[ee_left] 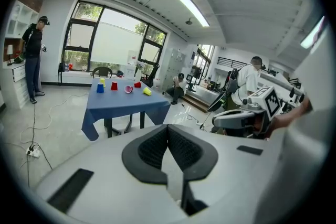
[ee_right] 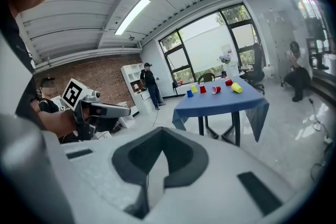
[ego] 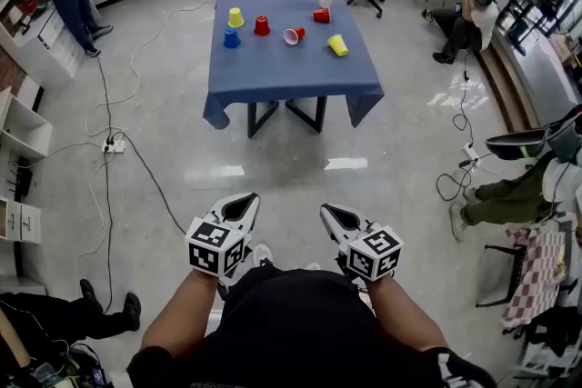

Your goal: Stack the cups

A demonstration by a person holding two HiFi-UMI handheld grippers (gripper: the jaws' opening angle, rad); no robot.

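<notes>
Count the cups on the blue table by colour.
Red cups: 3
Yellow cups: 2
Blue cups: 1
Total: 6

Right tongs: we see the jaws pressed together, nothing between them | left tongs: at our left, in a hand | bench: blue-draped, well ahead | on it, among six separate cups: blue cup, red cup, tipped yellow cup | standing person: beyond, beside white shelves
</notes>
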